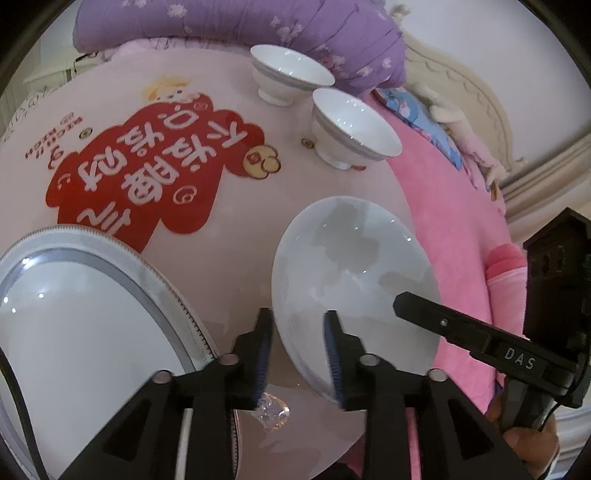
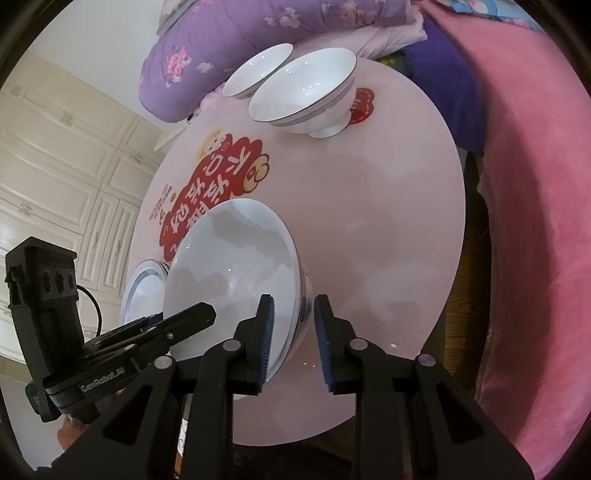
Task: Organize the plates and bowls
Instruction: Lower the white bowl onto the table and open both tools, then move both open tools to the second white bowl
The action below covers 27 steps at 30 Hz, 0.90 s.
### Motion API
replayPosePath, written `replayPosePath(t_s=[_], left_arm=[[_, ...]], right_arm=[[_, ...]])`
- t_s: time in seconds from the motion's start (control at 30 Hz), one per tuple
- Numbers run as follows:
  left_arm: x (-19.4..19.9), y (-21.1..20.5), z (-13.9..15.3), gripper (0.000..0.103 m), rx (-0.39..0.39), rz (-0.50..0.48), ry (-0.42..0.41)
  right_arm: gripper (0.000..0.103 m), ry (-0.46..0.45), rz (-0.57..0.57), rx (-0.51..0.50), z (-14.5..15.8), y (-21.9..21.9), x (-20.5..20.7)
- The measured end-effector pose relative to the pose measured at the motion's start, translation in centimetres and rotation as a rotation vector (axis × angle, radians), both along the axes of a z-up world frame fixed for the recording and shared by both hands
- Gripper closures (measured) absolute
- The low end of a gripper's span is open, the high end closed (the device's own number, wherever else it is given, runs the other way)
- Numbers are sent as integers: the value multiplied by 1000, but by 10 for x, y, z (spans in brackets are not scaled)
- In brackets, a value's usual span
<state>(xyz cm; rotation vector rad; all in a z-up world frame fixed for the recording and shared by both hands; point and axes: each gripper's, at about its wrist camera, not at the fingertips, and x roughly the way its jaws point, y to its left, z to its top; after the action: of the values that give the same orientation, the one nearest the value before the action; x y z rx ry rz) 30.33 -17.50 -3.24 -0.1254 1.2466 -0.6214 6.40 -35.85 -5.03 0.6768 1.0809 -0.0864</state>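
Observation:
A plain white plate [image 1: 354, 266] lies on the round pink table [image 1: 229, 258], near its front right. My left gripper [image 1: 298, 321] is open and straddles the plate's left rim, with a gap at both blue pads. My right gripper [image 2: 293, 306] is open astride the opposite rim of the plate [image 2: 229, 258], its right pad clear of the edge. Each view shows a finger [image 1: 443, 325] of the other gripper lying over the plate. A larger silver-rimmed plate [image 1: 74, 314] sits to the left. Two white footed bowls [image 1: 291, 72] [image 1: 354, 129] stand at the table's far side.
A big red printed design [image 1: 147, 162] covers the table's middle. A purple quilt [image 1: 240, 22] lies behind the bowls and a pink blanket [image 2: 535, 221] runs along the right edge. A small clear shiny piece [image 1: 273, 410] lies by the left pad. Cream cupboards [image 2: 55, 166] stand at the left.

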Motion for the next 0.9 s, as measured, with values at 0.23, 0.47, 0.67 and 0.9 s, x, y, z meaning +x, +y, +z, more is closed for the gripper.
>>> replayPosePath(t_s=[0.23, 0.47, 0.67, 0.9], left_arm=[[-2, 8, 24, 14, 4, 29, -115], [-2, 20, 50, 1, 18, 71, -218], [0, 34, 75, 1, 22, 113, -289], [27, 40, 94, 1, 15, 130, -283]], right_arm=[[16, -57, -13, -22, 11, -6, -2], [0, -153, -61, -27, 29, -23, -1], [0, -207, -95, -54, 47, -39, 2], [0, -258, -121, -144, 75, -57, 8]])
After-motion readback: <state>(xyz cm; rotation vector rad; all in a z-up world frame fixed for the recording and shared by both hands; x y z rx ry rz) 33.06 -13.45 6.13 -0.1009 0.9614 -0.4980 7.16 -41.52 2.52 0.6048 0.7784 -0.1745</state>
